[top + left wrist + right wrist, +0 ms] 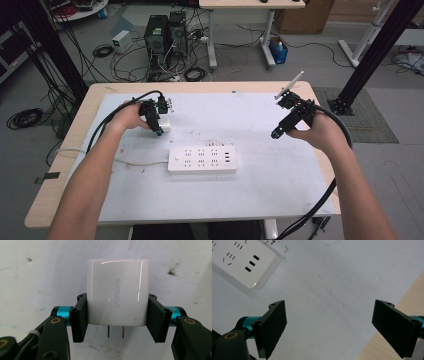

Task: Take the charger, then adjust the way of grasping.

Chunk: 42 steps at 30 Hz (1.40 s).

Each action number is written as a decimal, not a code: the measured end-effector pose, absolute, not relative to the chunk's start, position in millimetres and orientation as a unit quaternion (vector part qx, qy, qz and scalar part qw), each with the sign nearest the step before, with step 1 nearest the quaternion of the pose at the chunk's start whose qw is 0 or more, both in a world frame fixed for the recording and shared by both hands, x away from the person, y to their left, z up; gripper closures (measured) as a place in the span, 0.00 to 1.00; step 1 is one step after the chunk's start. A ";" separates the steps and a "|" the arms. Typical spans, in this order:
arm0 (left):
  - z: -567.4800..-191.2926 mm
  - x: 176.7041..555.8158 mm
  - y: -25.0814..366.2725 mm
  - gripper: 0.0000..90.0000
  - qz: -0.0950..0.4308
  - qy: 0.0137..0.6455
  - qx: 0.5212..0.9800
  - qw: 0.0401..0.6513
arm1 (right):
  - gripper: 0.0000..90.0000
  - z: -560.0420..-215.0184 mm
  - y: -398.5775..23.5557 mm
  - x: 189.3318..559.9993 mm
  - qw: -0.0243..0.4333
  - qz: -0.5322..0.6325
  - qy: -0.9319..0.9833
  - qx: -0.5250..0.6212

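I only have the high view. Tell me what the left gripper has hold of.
Observer: A white UGREEN charger; the left gripper is shut on its two sides.
Operator: Report which way its prongs face.
Observer: Its two flat prongs point back toward the gripper's camera, bare and unplugged.
Operator: Now the right gripper.
Observer: The right gripper is open with nothing between its jaws, near the USB-slot end of the power strip.
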<state>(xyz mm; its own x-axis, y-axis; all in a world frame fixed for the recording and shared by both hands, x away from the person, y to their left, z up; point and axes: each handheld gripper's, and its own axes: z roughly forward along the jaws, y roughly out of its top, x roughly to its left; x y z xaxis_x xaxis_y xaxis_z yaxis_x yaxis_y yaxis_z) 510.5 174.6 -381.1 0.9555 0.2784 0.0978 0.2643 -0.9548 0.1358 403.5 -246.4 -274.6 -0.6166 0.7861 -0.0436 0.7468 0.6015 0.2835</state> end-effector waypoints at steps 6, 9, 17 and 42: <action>-343.1 487.8 179.0 0.47 0.072 0.153 0.981 0.095 | 0.13 -274.7 -244.5 410.0 0.078 0.121 0.892 0.428; -318.9 469.3 185.4 0.47 0.078 0.171 0.976 0.108 | 0.13 -274.1 -242.9 415.0 0.077 0.120 0.894 0.425; -302.9 453.4 193.0 0.47 0.083 0.176 0.975 0.110 | 0.13 -265.4 -242.5 417.3 0.078 0.127 0.897 0.417; -267.6 405.1 157.9 0.47 0.117 0.098 0.951 0.268 | 0.20 -241.1 -235.6 411.2 -0.018 0.220 0.828 0.516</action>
